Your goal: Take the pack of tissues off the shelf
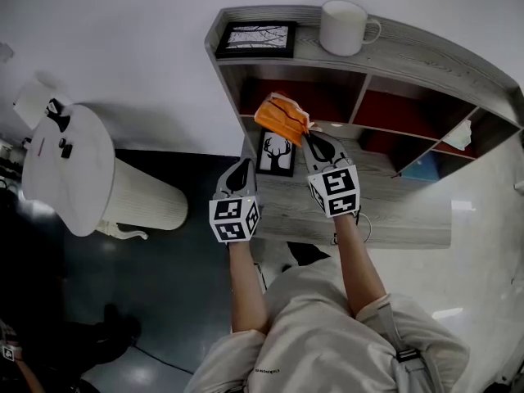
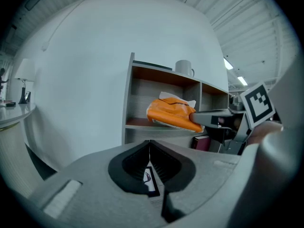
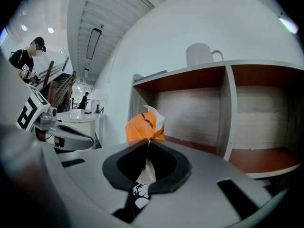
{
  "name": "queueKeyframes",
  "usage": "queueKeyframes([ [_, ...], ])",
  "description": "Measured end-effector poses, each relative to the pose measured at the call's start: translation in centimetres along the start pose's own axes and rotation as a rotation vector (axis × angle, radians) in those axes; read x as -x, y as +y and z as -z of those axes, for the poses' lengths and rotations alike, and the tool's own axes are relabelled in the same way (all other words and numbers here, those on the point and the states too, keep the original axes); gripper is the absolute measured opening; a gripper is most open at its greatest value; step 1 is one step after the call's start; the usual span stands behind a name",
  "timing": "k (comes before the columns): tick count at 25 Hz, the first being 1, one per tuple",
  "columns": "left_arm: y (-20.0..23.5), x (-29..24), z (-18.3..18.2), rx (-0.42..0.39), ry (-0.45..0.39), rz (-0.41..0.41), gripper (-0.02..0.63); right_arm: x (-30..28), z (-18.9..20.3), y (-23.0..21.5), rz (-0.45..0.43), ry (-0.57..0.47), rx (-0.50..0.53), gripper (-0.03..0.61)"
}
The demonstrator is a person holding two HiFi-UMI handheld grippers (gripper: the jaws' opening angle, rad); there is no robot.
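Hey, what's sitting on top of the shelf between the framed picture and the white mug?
Nothing. In the head view the grey shelf top is bare between the framed picture and the white mug.

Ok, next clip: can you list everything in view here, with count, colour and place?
orange plastic pack of tissues: one, orange, at the front of the shelf's left compartment
grey wooden shelf unit: one, grey with reddish compartments, against the white wall
white ceramic mug: one, white, on the shelf top
black-framed picture: one, black, on the shelf top, left of the mug
deer picture: one, black and white, lower ledge
round white table: one, white, left of the shelf
left gripper: one, grey, jaws together, empty
right gripper: one, grey, shut on the tissues
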State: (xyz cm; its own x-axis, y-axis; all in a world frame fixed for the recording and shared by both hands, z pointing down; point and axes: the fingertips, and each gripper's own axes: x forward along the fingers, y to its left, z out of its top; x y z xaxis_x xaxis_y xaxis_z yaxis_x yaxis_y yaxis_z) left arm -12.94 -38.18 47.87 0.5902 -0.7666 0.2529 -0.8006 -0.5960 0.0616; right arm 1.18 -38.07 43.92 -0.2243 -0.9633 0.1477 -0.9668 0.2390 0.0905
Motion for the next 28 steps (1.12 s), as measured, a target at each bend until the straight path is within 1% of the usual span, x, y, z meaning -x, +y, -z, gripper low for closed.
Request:
queueKeyframes([
  [5, -0.8, 1.8, 0.6, -0.014, 0.007, -0.011, 0.009, 1.7, 0.5, 0.7, -0.019, 0.001, -0.011, 0.023],
  [11, -1.0, 4.6, 0.8, -0.006, -0.016, -0.039, 0.009, 3.6, 1.3, 2.1, -0.047, 0.007, -0.014, 0.023],
  [13, -1.3, 5.3, 1.3, -0.011, -0.007, -0.045, 0.009, 4.0, 2.1, 2.5, -0.064, 0.017, -0.032, 0.023],
  [18, -1.5, 6.9, 2.2, -0.018, 0.003, -0.058, 0.009, 4.7, 3.8, 3.8, -0.144, 0.025, -0.145, 0.023],
  [20, -1.2, 7.4, 2.3, -0.018, 0.002, -0.067, 0.009, 4.8, 4.6, 4.3, -0.160, 0.040, -0.153, 0.023],
  [24, -1.3, 8.1, 2.2, -0.023, -0.001, -0.072, 0.009, 4.8, 6.7, 4.7, -0.168, 0.086, -0.126, 0.023],
  [28, -1.4, 8.5, 2.3, -0.044, -0.002, -0.090, 0.009, 4.7, 9.1, 5.4, -0.170, 0.116, -0.152, 0.024],
])
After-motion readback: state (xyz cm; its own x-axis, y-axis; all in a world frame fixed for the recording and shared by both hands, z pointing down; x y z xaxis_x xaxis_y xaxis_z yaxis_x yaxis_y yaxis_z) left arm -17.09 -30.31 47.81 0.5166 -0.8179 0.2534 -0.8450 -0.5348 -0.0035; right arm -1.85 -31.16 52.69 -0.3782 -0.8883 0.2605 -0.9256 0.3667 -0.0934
